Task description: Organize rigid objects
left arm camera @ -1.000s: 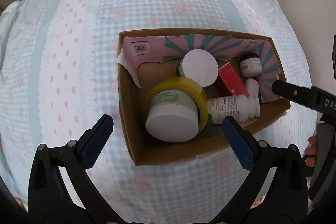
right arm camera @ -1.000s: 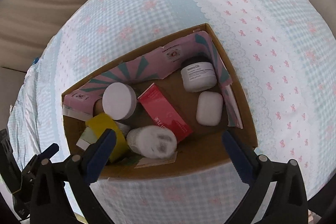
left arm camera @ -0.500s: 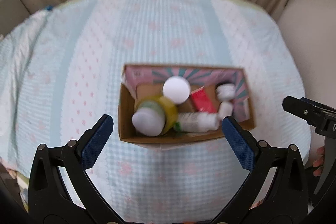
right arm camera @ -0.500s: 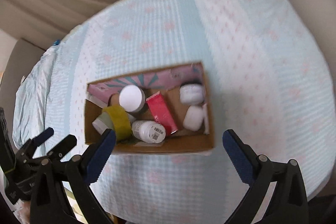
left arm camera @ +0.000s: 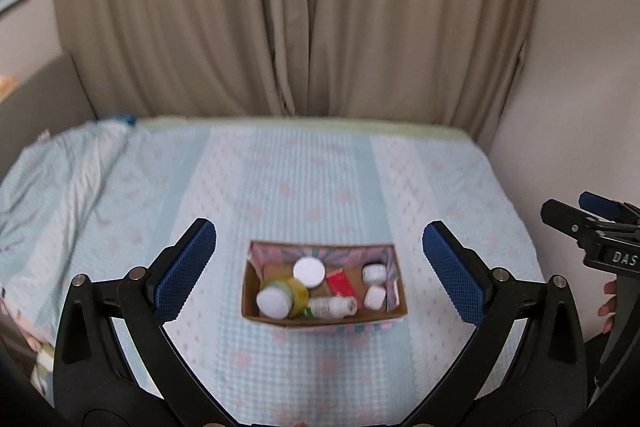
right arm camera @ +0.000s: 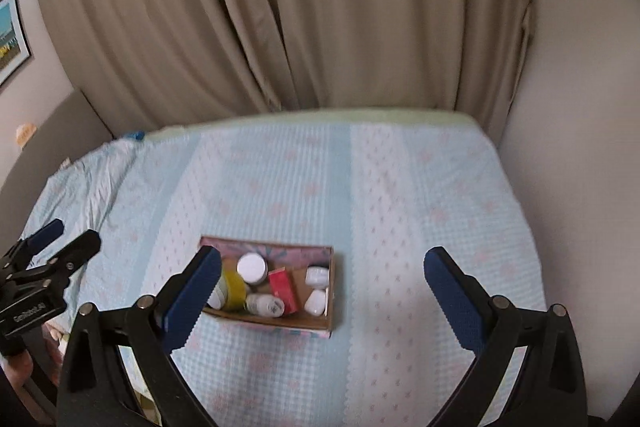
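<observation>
Fingers on my left gripper are spread wide with nothing between them, hanging well back from the bed with its pale blue gingham sheet dotted with pink flowers. Left to right in my left-hand view: rumpled sheet at the far left edge, then the open brown cardboard box with pink patterned lining sitting on the bed between my blue pads. Inside it, from the left, a white-lidded round jar nests in a yellow tape roll; a second round white-lidded jar stands behind them; a white bottle lies on its side along the near wall; a red rectangular carton lies beside it; a small white jar and a small white rounded case sit at the right end. Further right, my right gripper shows at the frame's edge; in its own view, its fingers are likewise wide apart and empty, held back from the box. Beige curtains hang behind the bed.
</observation>
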`<state>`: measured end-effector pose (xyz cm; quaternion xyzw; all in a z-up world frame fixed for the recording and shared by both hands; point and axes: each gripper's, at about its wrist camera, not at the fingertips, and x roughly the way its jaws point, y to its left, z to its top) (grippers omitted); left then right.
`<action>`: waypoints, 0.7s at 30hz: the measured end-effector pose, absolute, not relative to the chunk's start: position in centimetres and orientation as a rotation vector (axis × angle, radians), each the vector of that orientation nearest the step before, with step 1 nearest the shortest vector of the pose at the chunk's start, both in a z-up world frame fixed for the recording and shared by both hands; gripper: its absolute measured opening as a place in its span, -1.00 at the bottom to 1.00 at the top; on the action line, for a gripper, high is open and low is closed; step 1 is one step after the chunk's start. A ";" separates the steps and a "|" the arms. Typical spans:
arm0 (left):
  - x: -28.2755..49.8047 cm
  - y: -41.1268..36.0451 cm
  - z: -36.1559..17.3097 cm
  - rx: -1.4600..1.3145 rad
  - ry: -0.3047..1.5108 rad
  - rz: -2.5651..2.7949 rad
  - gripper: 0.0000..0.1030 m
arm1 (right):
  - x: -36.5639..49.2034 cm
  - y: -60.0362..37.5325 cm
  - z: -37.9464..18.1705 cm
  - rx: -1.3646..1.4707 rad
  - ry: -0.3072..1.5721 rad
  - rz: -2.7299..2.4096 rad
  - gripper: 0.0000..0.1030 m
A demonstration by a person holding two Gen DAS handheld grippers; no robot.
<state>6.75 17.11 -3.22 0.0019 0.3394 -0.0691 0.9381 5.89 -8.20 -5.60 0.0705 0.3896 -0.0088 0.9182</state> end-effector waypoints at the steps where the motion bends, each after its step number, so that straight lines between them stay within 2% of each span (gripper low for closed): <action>1: 5.9 17.0 -2.4 0.013 0.669 -0.144 1.00 | 5.2 -8.2 -5.0 0.140 0.780 -0.024 0.96; 7: 3.1 16.4 -0.8 0.026 0.592 -0.133 1.00 | 2.1 -7.7 -3.0 0.098 0.694 -0.053 0.96; 21: 1.2 15.9 -0.3 0.017 0.570 -0.143 1.00 | -0.6 -7.9 -1.5 0.098 0.627 -0.086 0.96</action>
